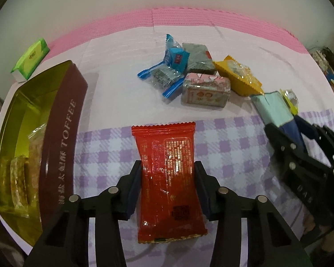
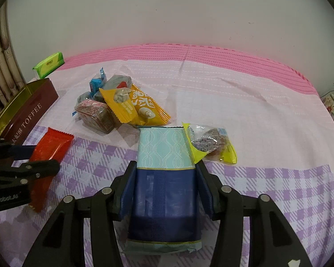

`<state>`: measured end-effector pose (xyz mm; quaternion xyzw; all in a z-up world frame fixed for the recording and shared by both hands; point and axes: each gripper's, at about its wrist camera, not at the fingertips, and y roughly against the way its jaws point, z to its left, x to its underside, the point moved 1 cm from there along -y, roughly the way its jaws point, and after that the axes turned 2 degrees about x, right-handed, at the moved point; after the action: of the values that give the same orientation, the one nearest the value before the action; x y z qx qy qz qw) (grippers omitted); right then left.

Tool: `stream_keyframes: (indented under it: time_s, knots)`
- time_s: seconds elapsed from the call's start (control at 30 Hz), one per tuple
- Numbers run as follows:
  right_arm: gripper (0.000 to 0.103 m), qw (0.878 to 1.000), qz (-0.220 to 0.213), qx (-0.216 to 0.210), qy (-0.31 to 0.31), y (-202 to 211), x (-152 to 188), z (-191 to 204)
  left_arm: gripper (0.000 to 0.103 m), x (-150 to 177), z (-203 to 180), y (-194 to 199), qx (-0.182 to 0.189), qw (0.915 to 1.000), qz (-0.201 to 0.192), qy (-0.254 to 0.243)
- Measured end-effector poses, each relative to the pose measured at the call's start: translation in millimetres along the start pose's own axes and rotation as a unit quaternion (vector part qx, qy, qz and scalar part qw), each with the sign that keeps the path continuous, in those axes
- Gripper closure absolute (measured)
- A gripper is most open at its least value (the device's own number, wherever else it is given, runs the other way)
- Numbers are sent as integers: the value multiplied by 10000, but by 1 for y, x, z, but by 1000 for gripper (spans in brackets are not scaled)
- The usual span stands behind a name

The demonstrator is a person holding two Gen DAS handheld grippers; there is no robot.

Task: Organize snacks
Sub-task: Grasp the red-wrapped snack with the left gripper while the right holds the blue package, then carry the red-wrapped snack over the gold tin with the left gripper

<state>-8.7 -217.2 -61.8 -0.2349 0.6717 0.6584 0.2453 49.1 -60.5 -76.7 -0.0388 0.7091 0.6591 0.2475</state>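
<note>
The left gripper (image 1: 167, 187) clamps a glossy red foil packet (image 1: 169, 178) between its fingers; the right gripper (image 2: 165, 189) clamps a flat teal-and-navy pouch (image 2: 164, 178), crinkly wrapped snacks (image 2: 113, 104) heaped beyond its fingertips

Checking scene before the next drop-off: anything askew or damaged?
Minor only. The blue-teal packet in the right gripper has a crumpled, torn-looking near corner. The loose snack pile lies jumbled, packets overlapping. The red packet in the left gripper and the toffee tin look fine.
</note>
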Motion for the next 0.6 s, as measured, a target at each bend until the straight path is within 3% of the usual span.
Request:
stream_keyframes:
  time_s: [0.6]
  knots:
    - [55,10000,3,10,8,-1,0,0,58,23,21,21,129,9998,156,46]
